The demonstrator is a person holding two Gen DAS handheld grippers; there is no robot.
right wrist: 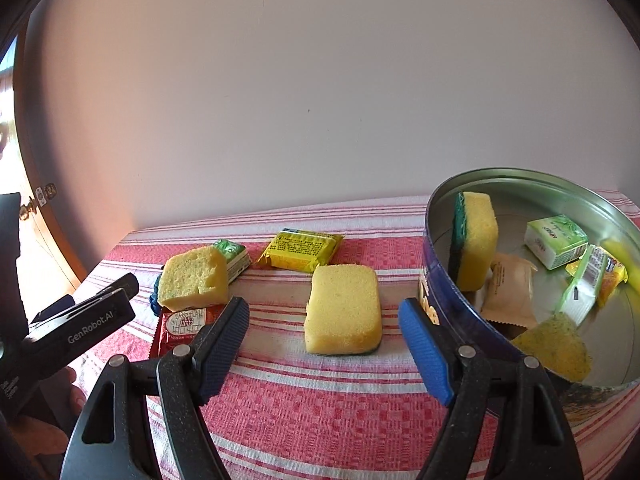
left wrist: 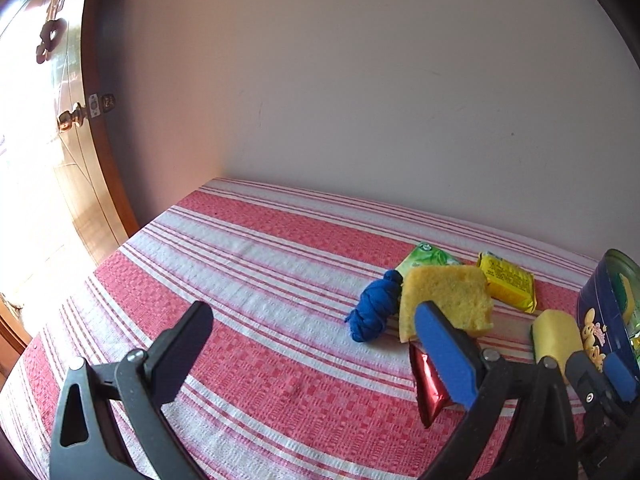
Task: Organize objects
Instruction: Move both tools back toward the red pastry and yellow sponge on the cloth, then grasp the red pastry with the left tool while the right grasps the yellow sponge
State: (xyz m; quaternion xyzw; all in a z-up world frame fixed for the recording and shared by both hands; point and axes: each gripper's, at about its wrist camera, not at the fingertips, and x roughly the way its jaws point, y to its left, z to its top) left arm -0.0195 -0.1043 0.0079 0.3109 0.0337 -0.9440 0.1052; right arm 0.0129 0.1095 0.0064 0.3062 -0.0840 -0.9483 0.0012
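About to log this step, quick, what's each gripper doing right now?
Left gripper: open, holding nothing.
Right gripper: open, empty, facing the yellow sponge.

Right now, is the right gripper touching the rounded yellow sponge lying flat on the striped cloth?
Apart: in the right wrist view, cloth shows between sponge and open gripper.

Daylight is blown out around the door point(left wrist: 76, 184) at nine o'clock, while fisheye edges are bent and darkened.

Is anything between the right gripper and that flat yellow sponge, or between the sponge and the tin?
Nothing visible. The right gripper is open with the yellow sponge straight ahead on bare cloth. The tin stands immediately to the sponge's right, open-topped.
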